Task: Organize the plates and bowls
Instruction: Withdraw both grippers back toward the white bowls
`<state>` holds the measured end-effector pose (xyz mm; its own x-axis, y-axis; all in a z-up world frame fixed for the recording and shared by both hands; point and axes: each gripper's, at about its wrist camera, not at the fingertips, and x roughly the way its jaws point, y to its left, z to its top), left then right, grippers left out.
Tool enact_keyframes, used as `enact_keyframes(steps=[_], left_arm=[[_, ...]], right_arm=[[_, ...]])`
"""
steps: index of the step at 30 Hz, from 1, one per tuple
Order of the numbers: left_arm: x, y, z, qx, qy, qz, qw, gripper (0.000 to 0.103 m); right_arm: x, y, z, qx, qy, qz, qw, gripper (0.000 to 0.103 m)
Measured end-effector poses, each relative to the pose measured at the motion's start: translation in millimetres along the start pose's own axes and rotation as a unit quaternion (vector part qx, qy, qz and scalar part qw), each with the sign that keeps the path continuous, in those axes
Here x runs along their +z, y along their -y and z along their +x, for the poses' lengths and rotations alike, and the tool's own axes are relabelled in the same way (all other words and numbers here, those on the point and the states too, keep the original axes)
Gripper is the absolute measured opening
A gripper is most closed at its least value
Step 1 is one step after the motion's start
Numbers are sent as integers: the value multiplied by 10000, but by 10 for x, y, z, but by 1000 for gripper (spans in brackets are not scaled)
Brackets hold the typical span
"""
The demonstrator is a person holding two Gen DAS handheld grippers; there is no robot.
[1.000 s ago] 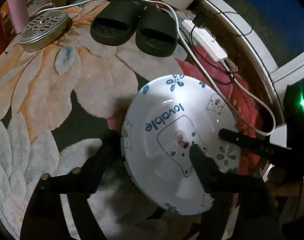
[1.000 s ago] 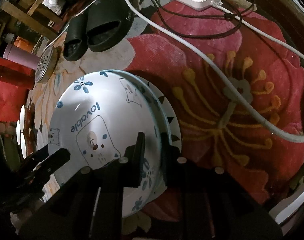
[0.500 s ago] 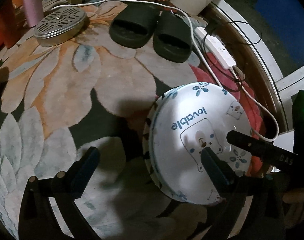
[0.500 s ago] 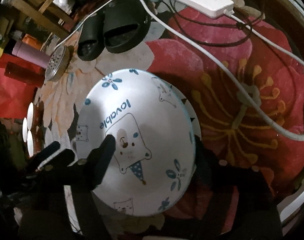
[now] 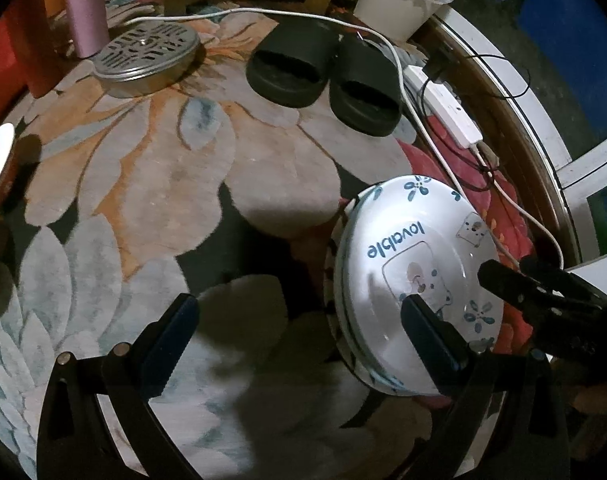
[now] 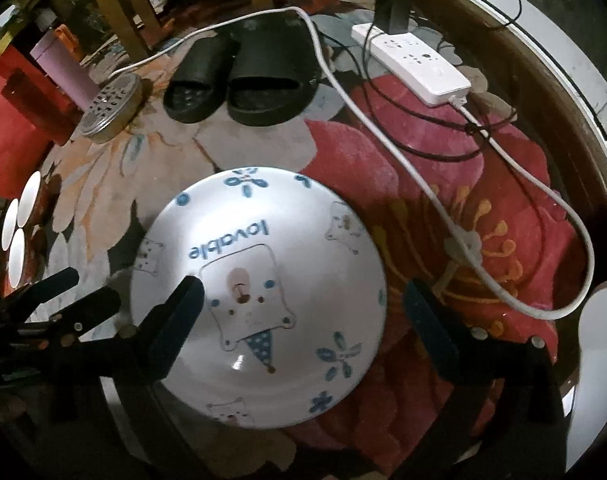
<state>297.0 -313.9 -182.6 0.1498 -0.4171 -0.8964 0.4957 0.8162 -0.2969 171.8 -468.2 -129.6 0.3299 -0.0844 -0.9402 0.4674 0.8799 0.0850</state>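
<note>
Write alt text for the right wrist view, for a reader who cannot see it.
A white plate printed with a bear and "lovable" lies on a floral rug, below the open right gripper, whose fingers have just been opening and hold nothing. Black slippers, a power strip and a white cable lie beyond.

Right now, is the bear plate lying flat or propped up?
Lying flat, face up, on the plates beneath: the bear plate shows its whole printed face, with lower rims peeking out along one edge.

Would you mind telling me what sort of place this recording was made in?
Most likely the floor of a lived-in room at home: a flowered rug, a pair of black slippers and a white power strip with cords trailing across it.
</note>
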Motion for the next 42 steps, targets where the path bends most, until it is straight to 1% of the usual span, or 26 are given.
enact_keyframes(steps=[8, 25, 42], left_arm=[[-12, -234, -118, 187, 103, -164, 9996, 101], [-173, -774, -297, 578, 71, -444, 9973, 101], [-337, -1284, -500, 848, 113, -779, 9933, 101]], right_arm=[[-28, -254, 17, 173, -55, -138, 9997, 101], [-76, -790, 93, 451, -139, -478, 9977, 101], [-98, -1304, 163, 706, -180, -829, 9939, 101]])
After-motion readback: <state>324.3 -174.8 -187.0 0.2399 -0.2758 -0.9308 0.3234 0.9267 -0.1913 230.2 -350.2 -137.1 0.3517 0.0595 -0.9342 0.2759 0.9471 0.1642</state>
